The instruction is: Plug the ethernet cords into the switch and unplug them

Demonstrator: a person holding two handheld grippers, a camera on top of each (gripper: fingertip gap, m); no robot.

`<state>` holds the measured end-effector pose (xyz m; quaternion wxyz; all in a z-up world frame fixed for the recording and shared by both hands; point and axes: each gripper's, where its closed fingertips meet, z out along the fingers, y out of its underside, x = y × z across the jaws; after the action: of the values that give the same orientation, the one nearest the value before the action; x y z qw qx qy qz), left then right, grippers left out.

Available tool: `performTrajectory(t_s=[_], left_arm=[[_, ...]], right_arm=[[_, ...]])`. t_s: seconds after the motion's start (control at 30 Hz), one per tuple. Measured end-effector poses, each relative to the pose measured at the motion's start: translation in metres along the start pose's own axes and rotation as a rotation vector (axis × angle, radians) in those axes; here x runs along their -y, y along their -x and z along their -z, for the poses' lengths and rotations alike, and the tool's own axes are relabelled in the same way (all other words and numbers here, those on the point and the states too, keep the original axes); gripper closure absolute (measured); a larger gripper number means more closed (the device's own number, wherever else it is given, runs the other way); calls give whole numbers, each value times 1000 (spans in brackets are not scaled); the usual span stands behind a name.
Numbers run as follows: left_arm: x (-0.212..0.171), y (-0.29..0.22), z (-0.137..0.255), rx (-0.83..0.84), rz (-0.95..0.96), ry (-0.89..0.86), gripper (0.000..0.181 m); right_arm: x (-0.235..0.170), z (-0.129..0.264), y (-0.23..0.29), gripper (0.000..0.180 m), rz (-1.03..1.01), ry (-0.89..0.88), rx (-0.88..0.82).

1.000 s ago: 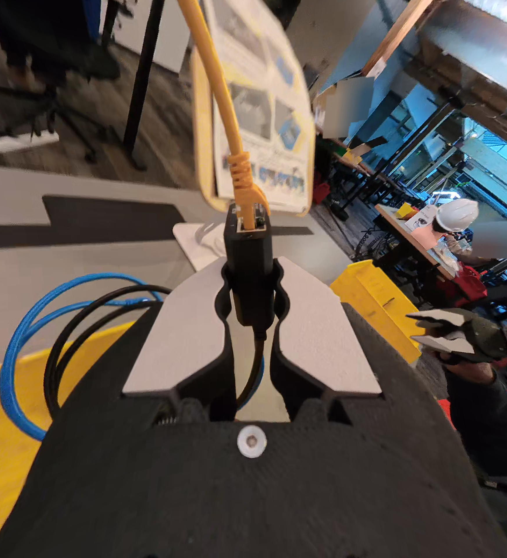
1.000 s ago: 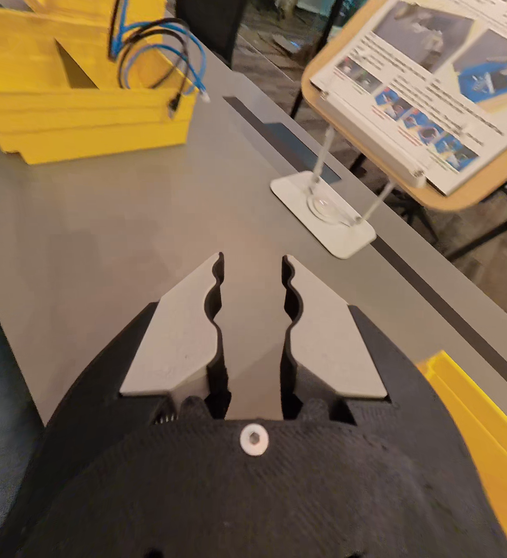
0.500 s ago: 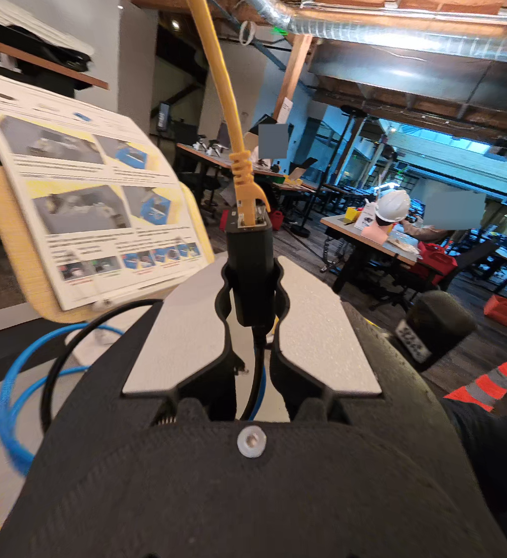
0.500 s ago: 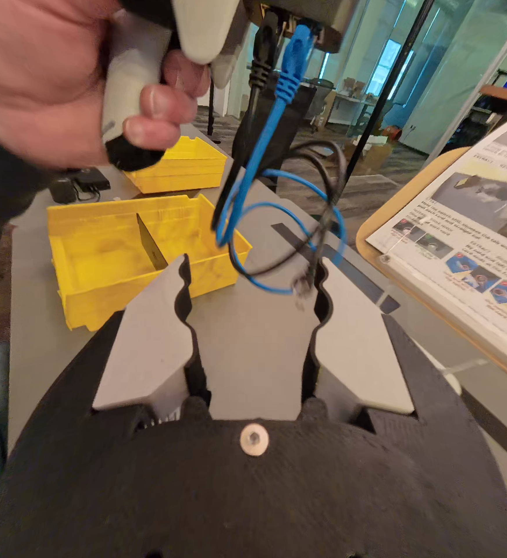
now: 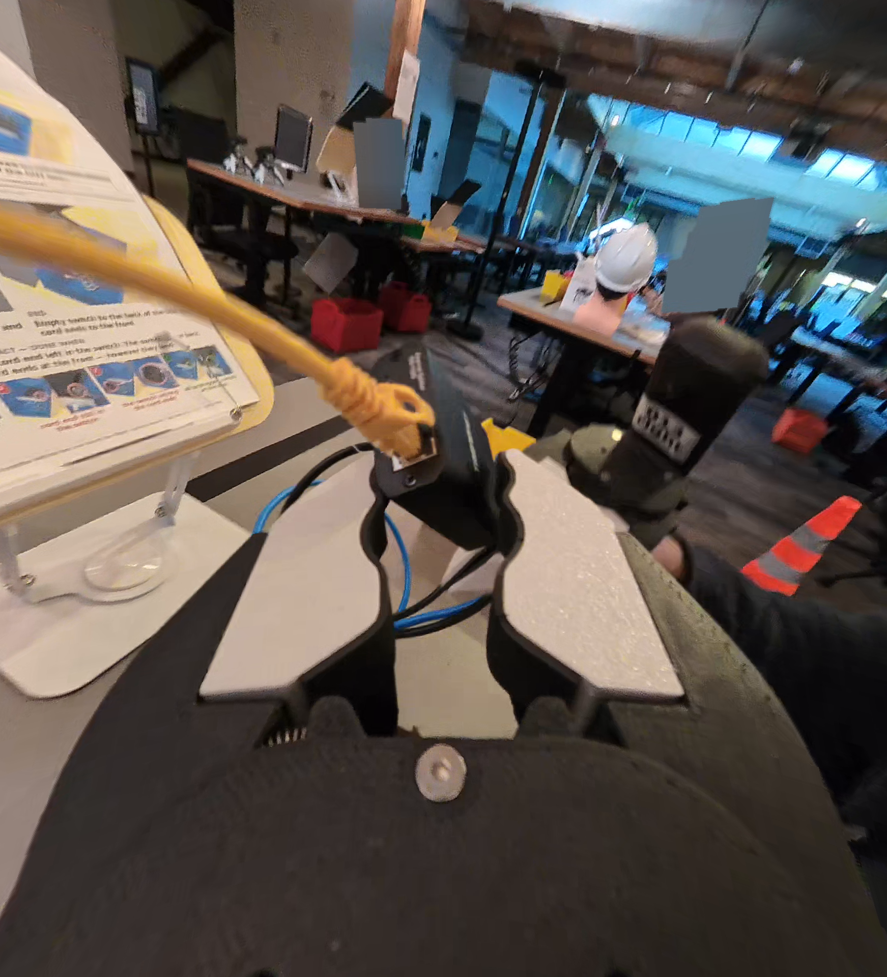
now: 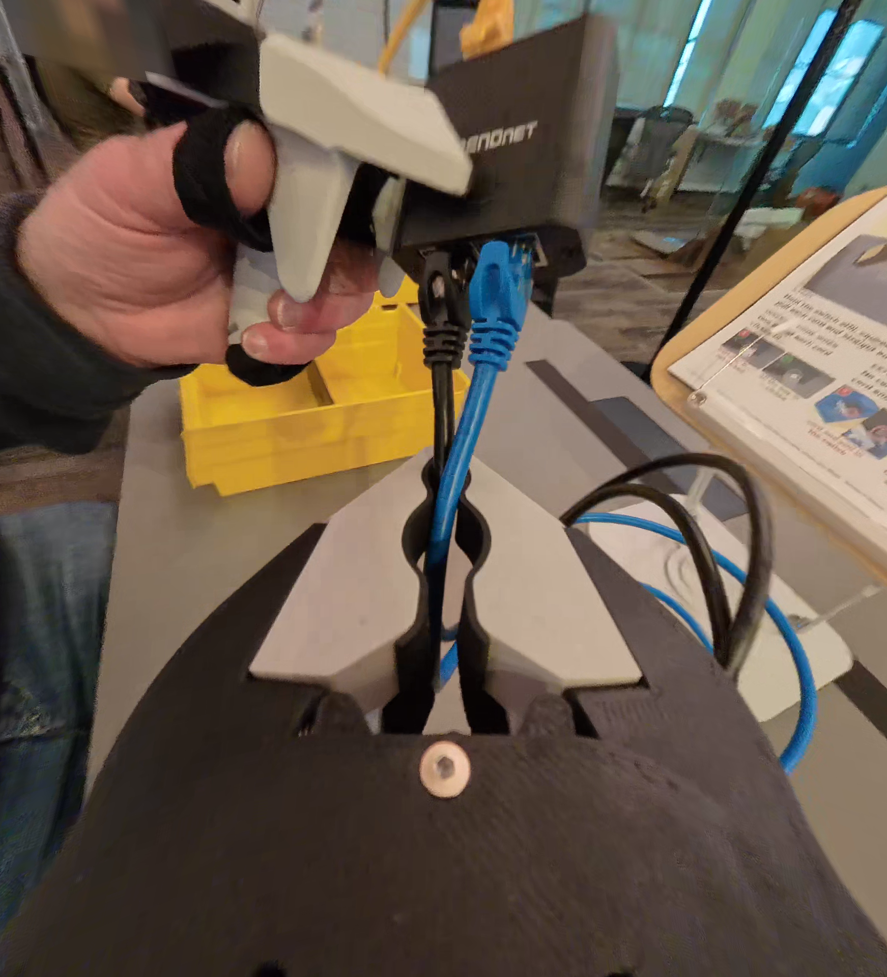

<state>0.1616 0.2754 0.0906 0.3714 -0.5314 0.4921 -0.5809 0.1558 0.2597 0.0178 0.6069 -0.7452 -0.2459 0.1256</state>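
Observation:
My left gripper (image 5: pixel 438 476) is shut on the black switch (image 5: pixel 451 476), which sits tilted across its jaws in the air. A yellow cord (image 5: pixel 251 322) is plugged into the switch's upper end and runs off to the left. In the right wrist view the switch (image 6: pixel 525 158) hangs above, with a black plug (image 6: pixel 441 306) and a blue plug (image 6: pixel 499 296) in its lower ports. My right gripper (image 6: pixel 445 476) is shut on the blue cord (image 6: pixel 462 423) and the black cord (image 6: pixel 444 402) a short way below the plugs. Both cords loop down to the right.
A grey table (image 6: pixel 219 555) carries a yellow bin (image 6: pixel 314 423) at the far left. An instruction board (image 6: pixel 827 343) on a white base (image 6: pixel 779 661) stands on the right. A person's hand (image 6: pixel 140 254) holds the left gripper. An orange cone (image 5: pixel 800 544) stands on the floor. Left tips to right tips: about 8 cm.
The switch has turned from upright to tilted in my left gripper's jaws, which now stand wider. My right gripper opened wide, came up under the switch and shut on the blue and black cords.

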Motion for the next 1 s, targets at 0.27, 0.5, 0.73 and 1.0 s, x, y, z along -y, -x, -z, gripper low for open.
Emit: performTrajectory(t_s=[0.27,0.5,0.73,1.0], left_arm=[[-74,-2,21,168,-271,234,129],[-97,-20,39,257,-545,305,134],[-87,-32,33,366,-994,373,113],[-117,13,17,350,-1185,613,75]], right_arm=[[-25,20,10,180,-90,68,148],[-43,22,8,180,-196,81,169],[-61,28,16,180,-166,140,223],[-48,46,27,180,-168,48,358]])
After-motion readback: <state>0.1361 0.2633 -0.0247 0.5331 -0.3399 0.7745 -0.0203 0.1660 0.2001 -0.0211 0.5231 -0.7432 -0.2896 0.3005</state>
